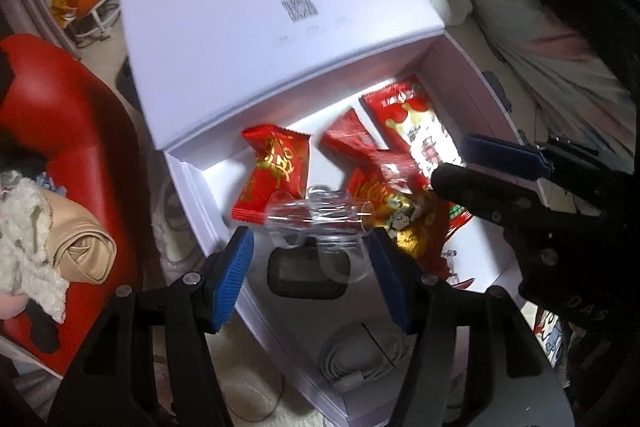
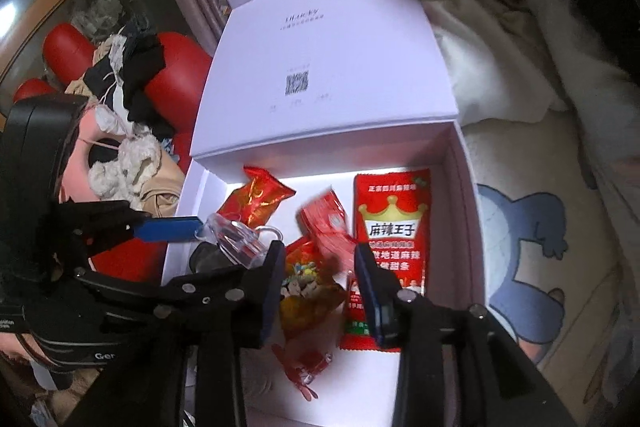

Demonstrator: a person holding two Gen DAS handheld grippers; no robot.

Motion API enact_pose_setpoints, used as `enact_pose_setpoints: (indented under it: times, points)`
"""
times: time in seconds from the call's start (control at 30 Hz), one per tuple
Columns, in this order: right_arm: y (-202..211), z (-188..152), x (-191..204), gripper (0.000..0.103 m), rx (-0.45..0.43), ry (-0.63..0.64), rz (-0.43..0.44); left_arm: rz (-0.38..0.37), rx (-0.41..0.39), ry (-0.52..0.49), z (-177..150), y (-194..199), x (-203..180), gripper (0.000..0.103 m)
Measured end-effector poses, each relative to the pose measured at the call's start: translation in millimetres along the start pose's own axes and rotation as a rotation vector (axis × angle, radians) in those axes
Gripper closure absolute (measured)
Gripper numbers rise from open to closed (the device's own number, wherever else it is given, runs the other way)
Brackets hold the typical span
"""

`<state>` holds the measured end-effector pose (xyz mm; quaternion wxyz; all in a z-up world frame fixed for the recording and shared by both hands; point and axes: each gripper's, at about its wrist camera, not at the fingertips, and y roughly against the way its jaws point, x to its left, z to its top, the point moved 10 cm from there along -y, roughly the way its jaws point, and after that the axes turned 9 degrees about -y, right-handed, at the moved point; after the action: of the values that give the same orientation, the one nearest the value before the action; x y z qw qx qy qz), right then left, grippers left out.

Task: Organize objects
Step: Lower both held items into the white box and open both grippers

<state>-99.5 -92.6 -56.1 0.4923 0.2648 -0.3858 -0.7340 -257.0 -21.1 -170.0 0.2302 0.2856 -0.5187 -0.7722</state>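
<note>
One clear clip (image 1: 320, 215) between left hand-held gripper (image 1: 312, 263) fingers (blurred)
</note>
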Motion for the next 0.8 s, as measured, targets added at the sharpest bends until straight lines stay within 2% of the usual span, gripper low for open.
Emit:
enact_pose_setpoints:
  times: [0.17,0.37,0.8]
  points:
    - [24.7,3.3,2.3,0.064,-0.033,0.017,-0.004,0.015,-0.036,0.006,3.8,24.0,-0.7,0.045]
    - [59.6,2.3,1.5,0.056,-0.075,0.034,-0.008,0.036,-0.079,0.004,6.4,52.7,-9.6,0.045]
    - [141.1,-4.9,0.4,0.054,-0.164,0.052,-0.03,0.052,-0.165,-0.017,1.6,116.6,-45.4,0.044]
